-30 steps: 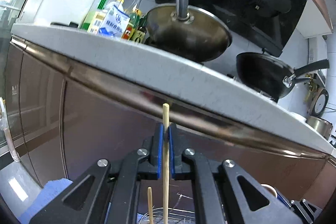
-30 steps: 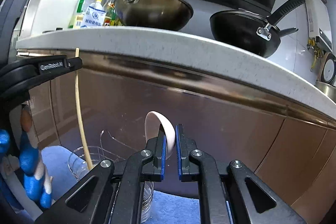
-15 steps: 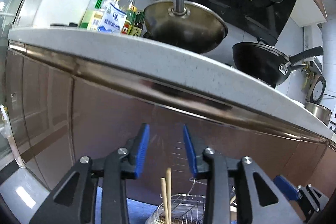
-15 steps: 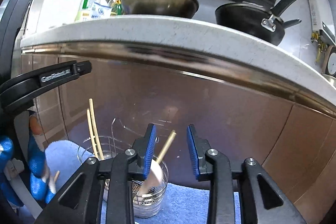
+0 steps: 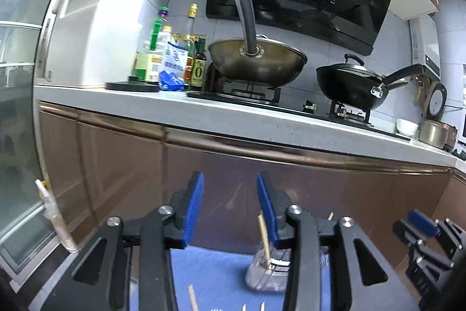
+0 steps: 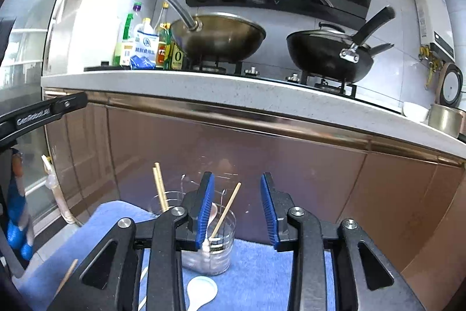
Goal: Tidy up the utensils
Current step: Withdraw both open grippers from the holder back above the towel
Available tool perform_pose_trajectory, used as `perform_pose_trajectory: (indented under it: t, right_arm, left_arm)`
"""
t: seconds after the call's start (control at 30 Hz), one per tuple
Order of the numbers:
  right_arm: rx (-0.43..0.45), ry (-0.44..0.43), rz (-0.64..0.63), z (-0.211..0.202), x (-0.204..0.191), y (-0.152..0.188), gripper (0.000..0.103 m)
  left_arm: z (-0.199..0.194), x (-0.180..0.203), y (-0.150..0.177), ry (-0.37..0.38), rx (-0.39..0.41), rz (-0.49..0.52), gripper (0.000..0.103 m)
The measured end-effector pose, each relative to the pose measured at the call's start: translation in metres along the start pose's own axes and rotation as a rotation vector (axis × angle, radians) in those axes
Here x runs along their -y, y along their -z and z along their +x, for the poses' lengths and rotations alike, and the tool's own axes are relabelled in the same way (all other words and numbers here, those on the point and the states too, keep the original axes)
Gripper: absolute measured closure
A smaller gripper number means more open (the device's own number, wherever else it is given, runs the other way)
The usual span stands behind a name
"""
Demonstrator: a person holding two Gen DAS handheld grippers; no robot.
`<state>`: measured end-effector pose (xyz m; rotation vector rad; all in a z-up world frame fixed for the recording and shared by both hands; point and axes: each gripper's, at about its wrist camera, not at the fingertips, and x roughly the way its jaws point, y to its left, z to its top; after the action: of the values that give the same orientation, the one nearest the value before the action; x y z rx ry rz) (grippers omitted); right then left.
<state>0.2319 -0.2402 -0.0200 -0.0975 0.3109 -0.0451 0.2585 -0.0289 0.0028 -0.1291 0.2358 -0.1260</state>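
Both tools were seen opening, nothing gripped — the left tool (image 5: 228, 206) and the right tool (image 6: 237, 209) spread above the blue mat (image 6: 256, 276), where chopsticks (image 6: 159, 187) and a spoon (image 6: 210, 219) stood in clear holders (image 6: 217, 247).

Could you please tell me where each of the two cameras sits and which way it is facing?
Left wrist: on the left gripper, facing the cabinet front below the counter; its opening fingers show, empty.
Right wrist: on the right gripper, facing likewise; its opening fingers show, empty, plus the left gripper's side.
Shared: steel wok, black pan, blue mat, glass holder.
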Motion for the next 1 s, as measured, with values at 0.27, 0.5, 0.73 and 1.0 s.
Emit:
perform_pose_trajectory:
  t: [0.27,0.5,0.73,1.0]
  right_arm:
    - [0.017,-0.004,0.01,-0.07,-0.003,-0.004,0.066]
    - [0.026,-0.027,-0.001,-0.119,-0.007,-0.004,0.066]
    - [0.023,-0.052,-0.013,-0.142,-0.013,-0.001,0.066]
    - [0.012,-0.075,-0.003,-0.163,-0.011,0.016,0.066]
  left_arm:
    - [-0.079,-0.032,-0.002,-0.077,-0.012,0.06,0.061]
    - [-0.113,-0.052,0.011,-0.062,-0.107,0.08,0.061]
    - [-0.137,-0.063,0.016,-0.023,-0.172,0.057,0.061]
    - [-0.16,-0.073,0.027,-0.029,-0.189,0.038,0.061]
